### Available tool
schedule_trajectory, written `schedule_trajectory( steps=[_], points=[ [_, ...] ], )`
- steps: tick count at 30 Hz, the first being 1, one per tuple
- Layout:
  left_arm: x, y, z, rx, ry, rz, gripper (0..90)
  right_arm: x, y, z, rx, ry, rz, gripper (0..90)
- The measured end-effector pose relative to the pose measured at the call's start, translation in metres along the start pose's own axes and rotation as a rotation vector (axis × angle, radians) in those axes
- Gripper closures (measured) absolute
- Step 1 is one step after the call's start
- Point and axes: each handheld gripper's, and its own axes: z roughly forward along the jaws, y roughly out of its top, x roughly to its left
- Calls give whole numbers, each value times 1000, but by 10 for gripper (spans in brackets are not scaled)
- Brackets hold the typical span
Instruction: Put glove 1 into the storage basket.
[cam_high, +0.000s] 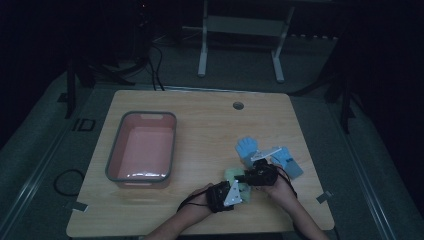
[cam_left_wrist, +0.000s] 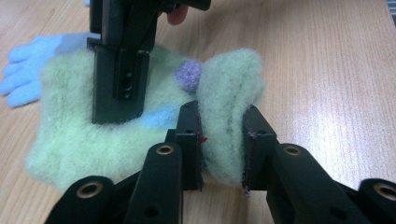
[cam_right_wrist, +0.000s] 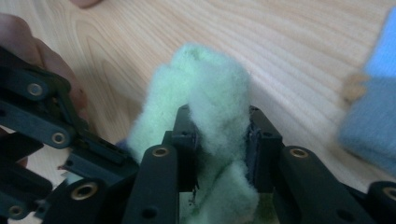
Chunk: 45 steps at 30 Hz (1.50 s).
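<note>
Table: light wood, rounded corners, a small round hole near its far edge; tub: pink inside, grey rim, oblong, on the left half of the table, nothing visible in it; green glove: pale, fuzzy, at the near middle of the table between the two grippers, lying mostly flat on the wood in the left gripper view, with a small purple pompom on its upper surface; left gripper: held in the left hand at the near edge, grey plate on top, jaws pressed in on a raised fold at the glove's edge, fabric bulging between the pads; right gripper: held in the right hand, just right of the left one, jaws likewise pinching a bunched ridge of the green glove, which stands up above the jaws in the right gripper view; in the left gripper view the right gripper comes down from above onto the glove's far part, touching it; blue glove: light blue, fingers spread, flat on the table just beyond the right gripper; second blue piece: same colour, just right of the first, partly behind the gripper; whether the two are joined cannot be told; both grippers near each other, their cables trailing back toward the forearms; floor beyond the table dim, with a white frame and loose cables.
</note>
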Motion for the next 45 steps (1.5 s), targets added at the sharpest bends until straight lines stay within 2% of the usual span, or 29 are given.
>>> schedule_trajectory(
  steps=[2,10,17,21,24,26,34,37,45],
  points=[
    [5,3,-6,-1,-6,-28,742,2,3,-3,-17,3,0,715],
    [18,12,-28,-3,20,-22,742,11,24,-12,-47,-11,-31,718],
    [27,16,-47,9,44,-3,743,20,45,-13,-71,-3,-54,718],
    [32,18,-62,28,70,21,744,27,60,-13,-77,1,-73,718],
    [35,18,-67,32,74,22,745,31,66,-12,-78,0,-83,718],
    [40,18,-76,42,81,26,746,37,76,-12,-83,-3,-101,718],
    [50,15,-99,68,104,40,746,48,99,-6,-95,12,-117,717],
    [55,11,-107,69,105,25,747,52,107,-4,-103,23,-116,717],
    [62,2,-125,90,131,19,747,64,128,9,-91,38,-139,717]
  ],
)
